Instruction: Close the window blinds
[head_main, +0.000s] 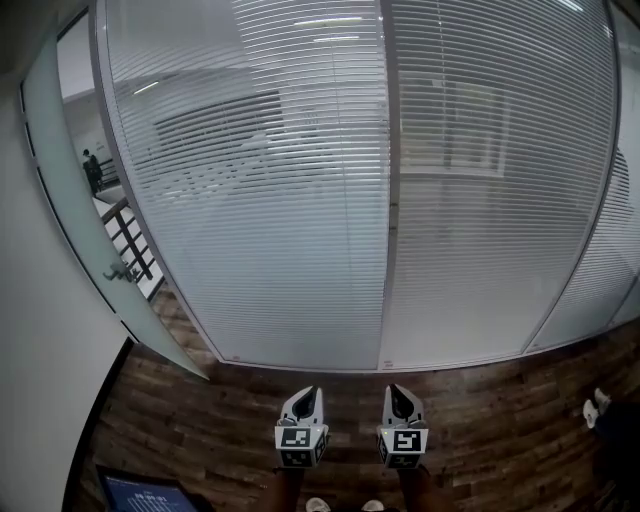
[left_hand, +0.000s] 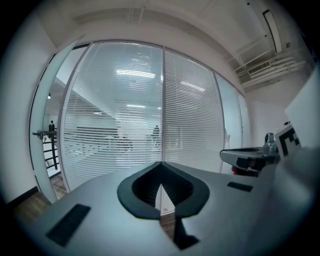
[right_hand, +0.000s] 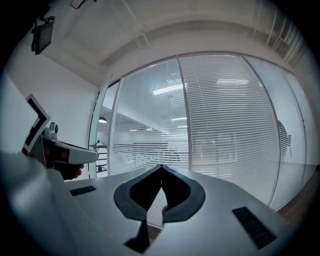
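Note:
White slatted blinds cover a glass wall ahead. The left blind (head_main: 260, 180) has its slats turned so the room behind shows through. The right blind (head_main: 490, 180) looks denser. A grey mullion (head_main: 388, 200) divides them. My left gripper (head_main: 310, 392) and right gripper (head_main: 396, 390) sit side by side low in the head view, well short of the wall. Both point at it. The left gripper (left_hand: 161, 163) has its jaws shut with nothing between them, and so does the right gripper (right_hand: 161, 165). The blinds (left_hand: 125, 125) (right_hand: 225, 125) fill both gripper views.
An open glass door (head_main: 60, 200) with a handle (head_main: 122, 272) stands at the left, beside a white wall. Dark wooden floor (head_main: 480, 420) runs along the foot of the glass. A lit screen (head_main: 140, 492) lies at bottom left. A person (head_main: 92, 170) stands far beyond the door.

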